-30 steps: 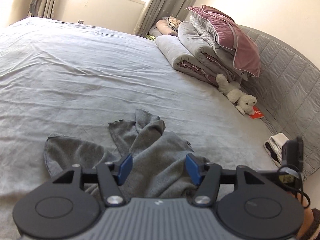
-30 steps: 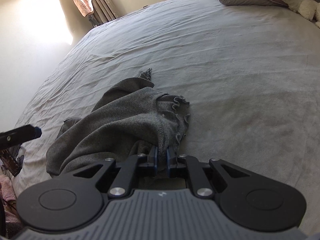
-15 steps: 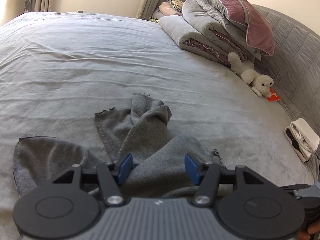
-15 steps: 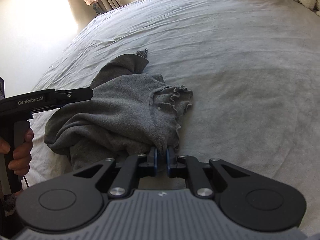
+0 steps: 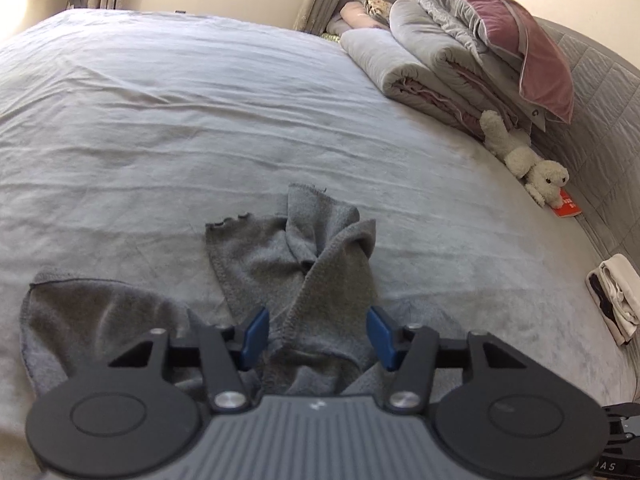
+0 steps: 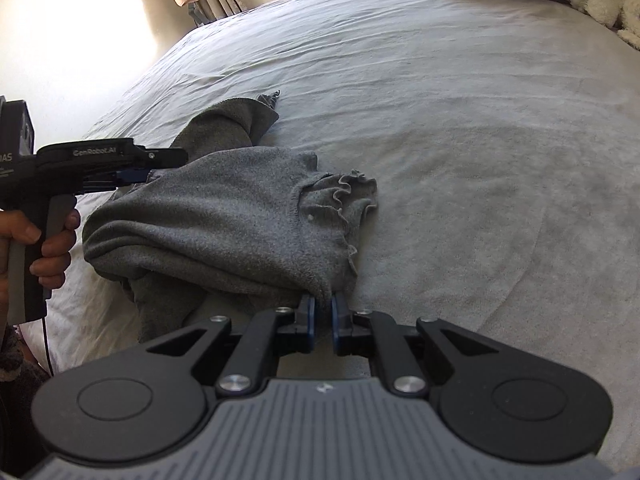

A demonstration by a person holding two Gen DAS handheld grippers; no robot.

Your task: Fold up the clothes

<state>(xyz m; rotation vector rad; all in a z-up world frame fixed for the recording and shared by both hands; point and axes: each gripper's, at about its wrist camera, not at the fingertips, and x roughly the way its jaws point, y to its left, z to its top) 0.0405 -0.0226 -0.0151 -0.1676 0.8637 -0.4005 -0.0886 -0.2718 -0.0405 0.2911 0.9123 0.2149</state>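
Note:
A crumpled grey knit garment [image 5: 296, 264] lies on the grey bed sheet [image 5: 160, 120]. My left gripper [image 5: 318, 332] hangs low over its near part. Its jaws are closing, with a raised fold of the cloth between the blue pads, and the pads still stand apart from it. In the right wrist view that same left gripper [image 6: 134, 176] reaches in from the left onto the garment [image 6: 224, 224]. My right gripper [image 6: 324, 306] is shut on the garment's edge just below the ruffled trim [image 6: 344, 192].
Folded quilts [image 5: 420, 68] and a purple pillow [image 5: 520, 32] are stacked at the padded headboard [image 5: 600, 100]. A cream plush toy [image 5: 528, 160], a red booklet [image 5: 566, 206] and a folded white cloth [image 5: 616, 296] lie along the right side. A hand [image 6: 44, 240] grips the left tool.
The left gripper has moved forward and down over the garment, so a fold now sits between its pads. It has come into the right wrist view. The right gripper keeps its hold.

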